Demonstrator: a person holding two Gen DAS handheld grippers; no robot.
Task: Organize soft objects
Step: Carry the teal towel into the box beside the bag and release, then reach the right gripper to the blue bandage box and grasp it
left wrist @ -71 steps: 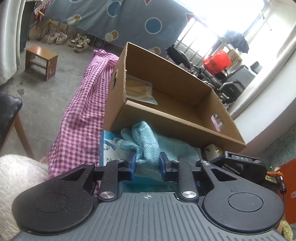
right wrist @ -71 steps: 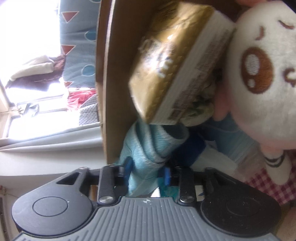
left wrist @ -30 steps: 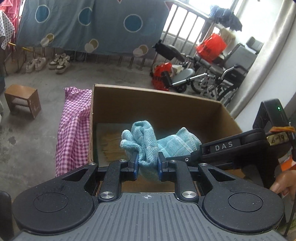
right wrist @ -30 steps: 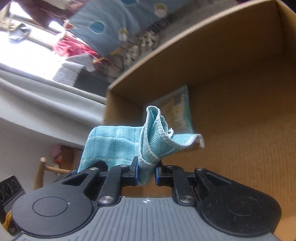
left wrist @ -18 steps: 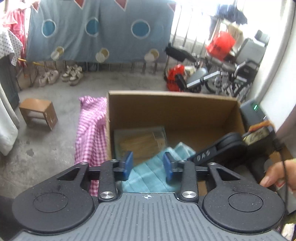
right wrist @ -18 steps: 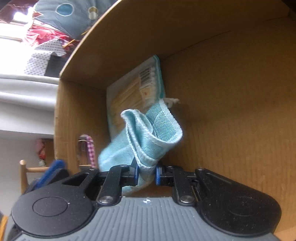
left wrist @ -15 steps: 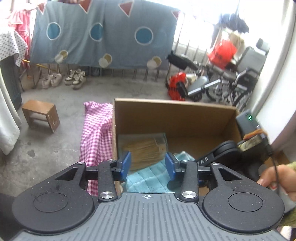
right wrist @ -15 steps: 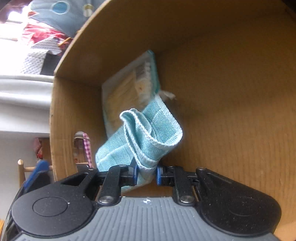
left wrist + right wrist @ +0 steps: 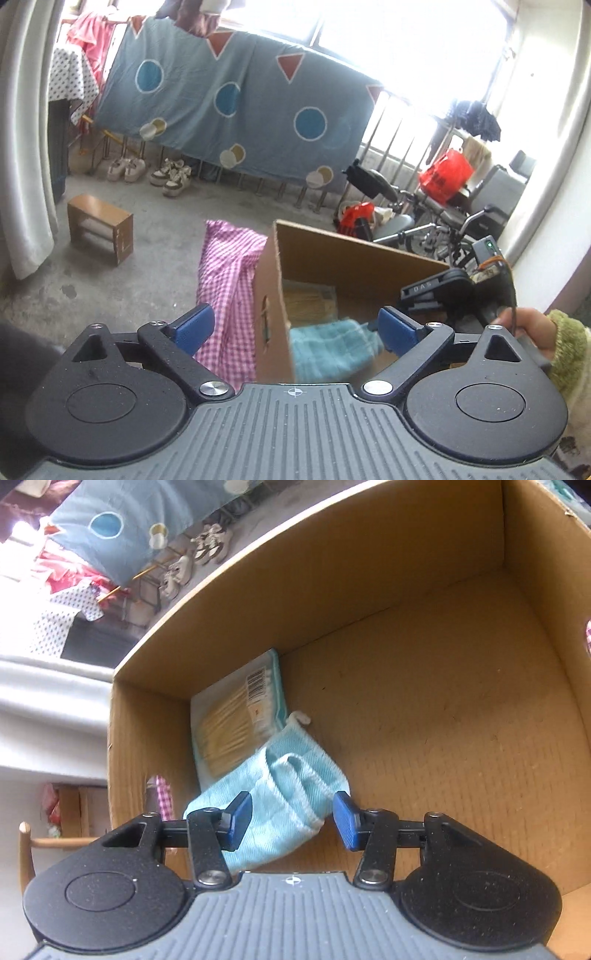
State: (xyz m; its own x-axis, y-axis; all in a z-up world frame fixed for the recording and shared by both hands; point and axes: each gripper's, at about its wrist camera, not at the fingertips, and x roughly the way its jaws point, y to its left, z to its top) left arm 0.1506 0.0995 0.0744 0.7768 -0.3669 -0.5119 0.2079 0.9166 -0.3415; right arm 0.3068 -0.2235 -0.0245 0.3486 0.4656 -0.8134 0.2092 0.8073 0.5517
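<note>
Now your right gripper (image 9: 291, 821) has just been opening, its pads clear of the blue cloth (image 9: 280, 786) lying between them inside the cardboard box (image 9: 424, 686). Your left gripper (image 9: 295, 328) has spread wide, holding nothing.

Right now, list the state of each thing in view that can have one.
left gripper: fingers wide apart, just been opening, nothing between them.
right gripper: fingers apart, just been opening, clear of the cloth.
blue cloth: released, crumpled on the box floor, partly over the packet.
cardboard box: open-topped.
packet: flat in the corner.
</note>
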